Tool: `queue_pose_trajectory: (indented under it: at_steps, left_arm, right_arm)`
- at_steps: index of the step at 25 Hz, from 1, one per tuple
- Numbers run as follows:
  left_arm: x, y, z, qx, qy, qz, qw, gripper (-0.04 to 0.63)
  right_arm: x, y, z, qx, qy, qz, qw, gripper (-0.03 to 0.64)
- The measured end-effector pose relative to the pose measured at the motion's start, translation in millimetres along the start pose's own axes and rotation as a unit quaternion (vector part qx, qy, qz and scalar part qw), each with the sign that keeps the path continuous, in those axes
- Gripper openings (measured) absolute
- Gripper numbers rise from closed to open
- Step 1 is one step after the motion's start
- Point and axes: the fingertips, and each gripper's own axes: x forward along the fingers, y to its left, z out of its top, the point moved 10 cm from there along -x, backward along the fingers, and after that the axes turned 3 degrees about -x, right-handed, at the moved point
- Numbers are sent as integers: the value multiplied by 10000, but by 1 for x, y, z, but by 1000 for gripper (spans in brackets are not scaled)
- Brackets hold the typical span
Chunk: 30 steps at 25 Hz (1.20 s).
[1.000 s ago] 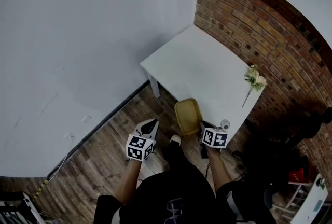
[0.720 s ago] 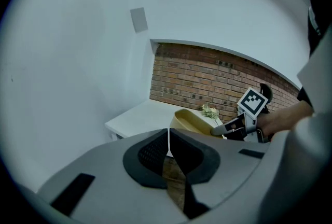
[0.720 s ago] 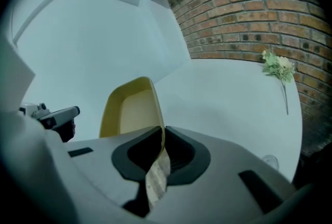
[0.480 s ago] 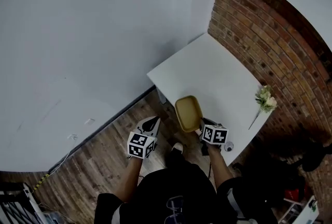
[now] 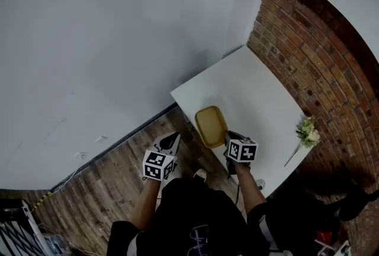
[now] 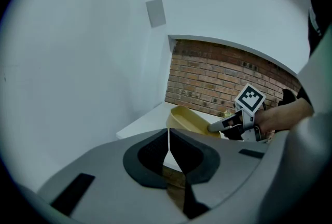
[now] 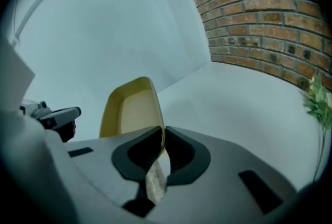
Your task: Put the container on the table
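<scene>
A yellow rectangular container hangs in the air over the near left corner of the white table. My right gripper is shut on its near rim, and the rim shows pinched between the jaws in the right gripper view. The container looks empty, with its open side facing up and toward me. My left gripper is shut on nothing, over the wooden floor left of the table. From the left gripper view I see the container and the right gripper ahead at the right.
A small bunch of pale flowers lies near the table's right edge, also seen as flowers at the far right. A brick wall runs behind the table and a white wall is on the left. A small round object sits near the table's near edge.
The right gripper has carried the container forward, from beside the table's near edge to over its corner. The left gripper has kept its place and stayed shut.
</scene>
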Motion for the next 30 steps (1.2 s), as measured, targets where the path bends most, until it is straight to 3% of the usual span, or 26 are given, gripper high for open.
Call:
queue_pose_trajectory:
  at_steps: [10,30]
  left_arm:
    - [7,22,10,-108,-87,149,9998,21]
    - [72,98,43,-193,1,-240,9995,20]
  right_arm:
    - [27,8,24,-149,72,142,9998,40]
    - [120,29,99,-542,324,141,9979,40]
